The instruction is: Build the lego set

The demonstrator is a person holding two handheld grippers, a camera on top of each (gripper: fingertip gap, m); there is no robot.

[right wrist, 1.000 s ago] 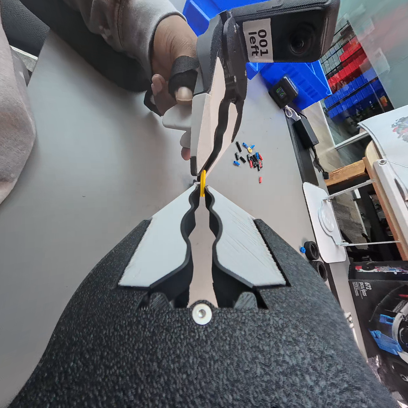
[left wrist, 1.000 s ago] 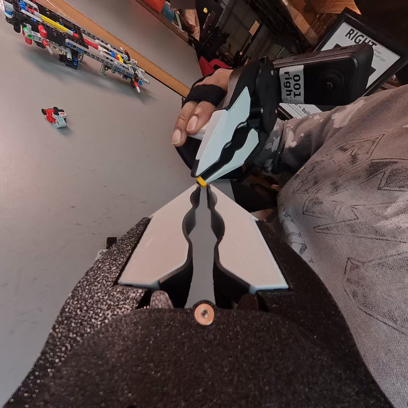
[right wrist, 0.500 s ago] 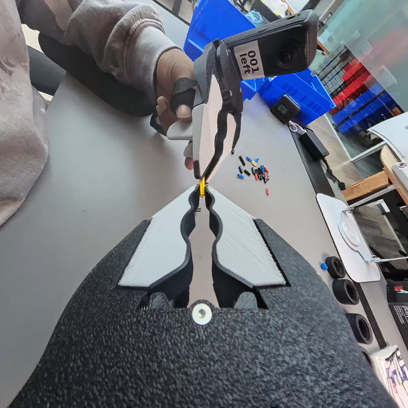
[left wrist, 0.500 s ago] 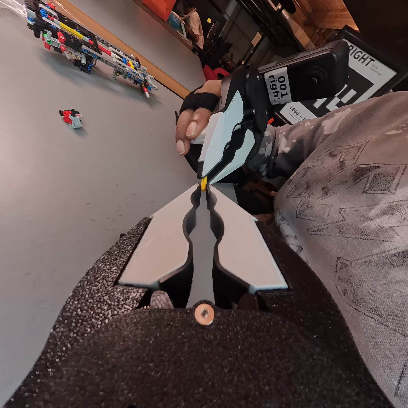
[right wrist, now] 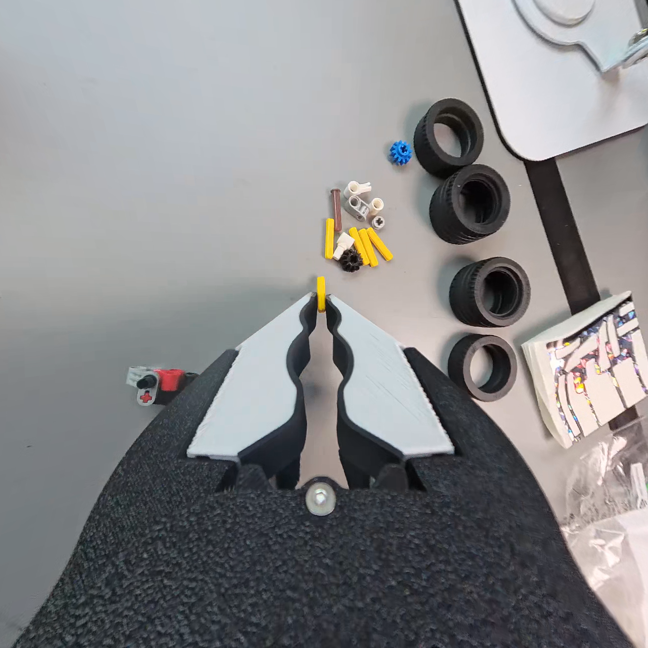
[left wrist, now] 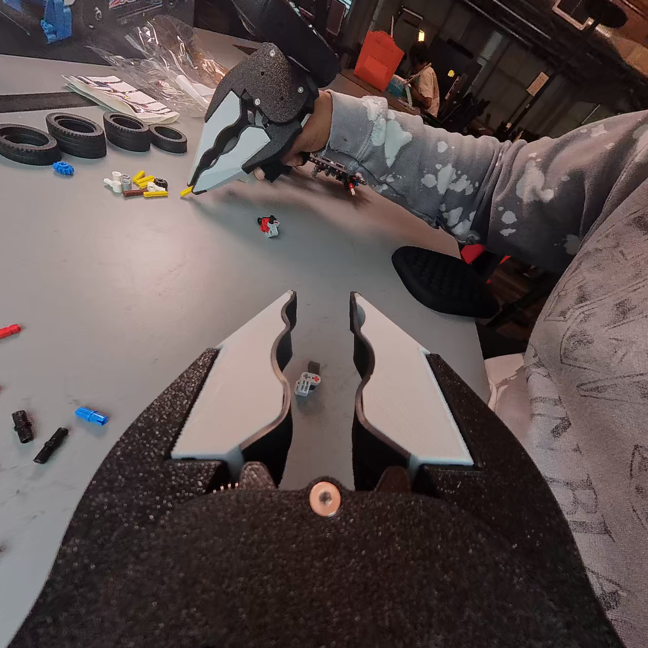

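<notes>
A smooth grey table (left wrist: 122, 280) fills the lower left and middle of the left wrist view, with soft reflections of light across its surface. Beyond its far edge, in the upper right of the frame, the room is dim, with dark shelving or racks that are too blurred to make out. An orange-red bin (left wrist: 378, 56) stands there at upper centre, with a seated person (left wrist: 425, 87) just right of it. A black chair seat (left wrist: 443, 282) lies at the table's right edge.
</notes>
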